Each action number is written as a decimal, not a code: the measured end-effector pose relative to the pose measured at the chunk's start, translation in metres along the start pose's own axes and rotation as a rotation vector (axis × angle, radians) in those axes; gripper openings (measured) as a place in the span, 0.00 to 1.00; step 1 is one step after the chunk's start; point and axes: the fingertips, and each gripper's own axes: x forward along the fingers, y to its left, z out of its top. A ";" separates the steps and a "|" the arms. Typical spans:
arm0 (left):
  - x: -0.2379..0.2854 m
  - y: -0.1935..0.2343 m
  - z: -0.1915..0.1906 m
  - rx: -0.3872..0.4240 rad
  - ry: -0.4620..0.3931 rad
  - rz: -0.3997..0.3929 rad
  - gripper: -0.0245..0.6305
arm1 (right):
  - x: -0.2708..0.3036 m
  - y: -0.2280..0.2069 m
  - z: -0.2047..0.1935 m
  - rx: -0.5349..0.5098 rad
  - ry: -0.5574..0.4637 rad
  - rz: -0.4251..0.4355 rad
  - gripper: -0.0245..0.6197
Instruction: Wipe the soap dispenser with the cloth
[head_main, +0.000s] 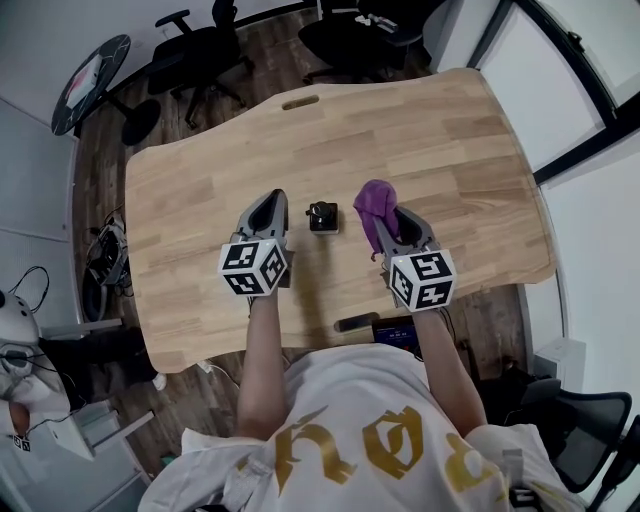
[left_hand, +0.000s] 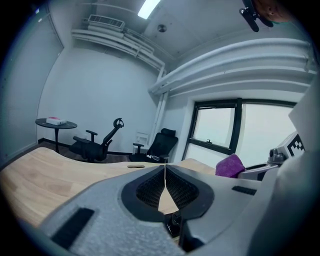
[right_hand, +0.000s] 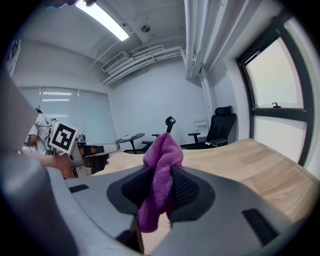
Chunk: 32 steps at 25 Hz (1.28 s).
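The wooden table (head_main: 420, 130) fills most of the head view, bare apart from 1 small dark item near its middle. Office chairs (head_main: 200, 50) stand beyond its far edge, at about 11 o'clock.

The 2 grippers hang over the near half of the table. The left gripper (head_main: 271, 198) (left_hand: 165, 168) is at 9 o'clock from the soap dispenser, its jaws pressed together with nothing between them. The right gripper (head_main: 397, 222) (right_hand: 161, 172) is at 3 o'clock from it, jaws clamped on the purple cloth (head_main: 374, 204) (right_hand: 161, 149), which bunches up above the pads and trails below them.

The soap dispenser (head_main: 322, 216) stands on the tabletop between the 2 grippers, near both and touched by neither.

As for progress, the cloth is in hand, so that part looks done. No wiping has begun: the cloth is clear of the dispenser. Left to do, I judge, is bringing the cloth across to 9 o'clock onto the dispenser and rubbing it, perhaps with the left gripper steadying it.
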 end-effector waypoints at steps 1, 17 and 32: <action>0.002 0.000 -0.002 -0.002 0.003 -0.001 0.05 | 0.001 -0.002 -0.001 0.002 0.004 0.000 0.21; 0.011 0.024 -0.079 -0.087 0.179 -0.030 0.05 | 0.021 -0.016 -0.044 0.076 0.107 -0.013 0.21; 0.019 0.005 -0.135 -0.084 0.225 -0.299 0.27 | 0.044 -0.037 -0.075 0.099 0.200 -0.019 0.21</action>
